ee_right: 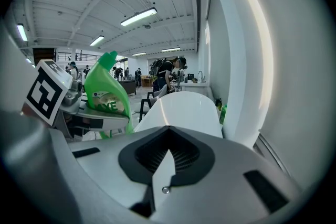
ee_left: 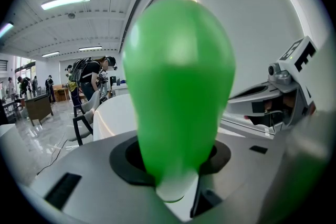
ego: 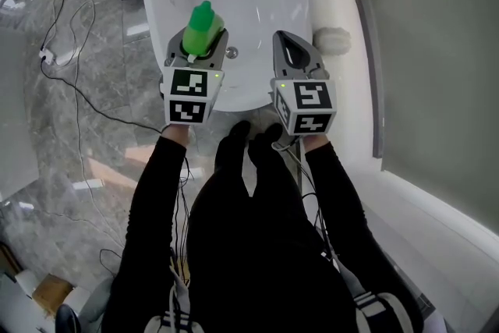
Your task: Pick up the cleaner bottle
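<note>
Cleaner bottle (ego: 202,21) base behind left hand-held gripper (ego: 199,41)

Open-plan lab hall: ceiling strip lights (ee_left: 65,1), marble floor (ego: 47,168), people (ee_left: 92,76) working.

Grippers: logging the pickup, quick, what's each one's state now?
Left gripper: jaws closed on the green plastic cleaner bottle.
Right gripper: jaws closed, holding nothing.

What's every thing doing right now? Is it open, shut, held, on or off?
left gripper: shut on the bottle
bottle: upright, held between the left gripper's jaws
right gripper: shut, nothing in it
ceiling light: on
</note>
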### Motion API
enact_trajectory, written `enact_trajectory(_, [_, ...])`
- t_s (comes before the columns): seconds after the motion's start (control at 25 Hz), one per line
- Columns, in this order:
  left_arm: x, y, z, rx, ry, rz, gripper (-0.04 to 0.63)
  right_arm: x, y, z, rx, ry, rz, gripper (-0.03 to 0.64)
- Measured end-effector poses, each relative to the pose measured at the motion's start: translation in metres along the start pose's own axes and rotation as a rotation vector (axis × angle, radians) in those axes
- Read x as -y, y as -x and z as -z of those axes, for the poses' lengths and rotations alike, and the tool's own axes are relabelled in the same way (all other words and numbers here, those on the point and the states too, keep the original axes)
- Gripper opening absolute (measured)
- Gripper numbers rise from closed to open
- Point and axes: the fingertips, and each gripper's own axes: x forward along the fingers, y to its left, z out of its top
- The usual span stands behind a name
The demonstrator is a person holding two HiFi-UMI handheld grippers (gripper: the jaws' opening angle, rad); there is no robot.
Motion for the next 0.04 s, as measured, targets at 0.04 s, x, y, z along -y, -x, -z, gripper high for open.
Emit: enact_trajectory(0.04, [0.0007,0.0004,0.0000,-0.001,-0.001,0.001,0.188,0.0002,0.0010,0.0001,0.001,-0.001,0.000,0.002])
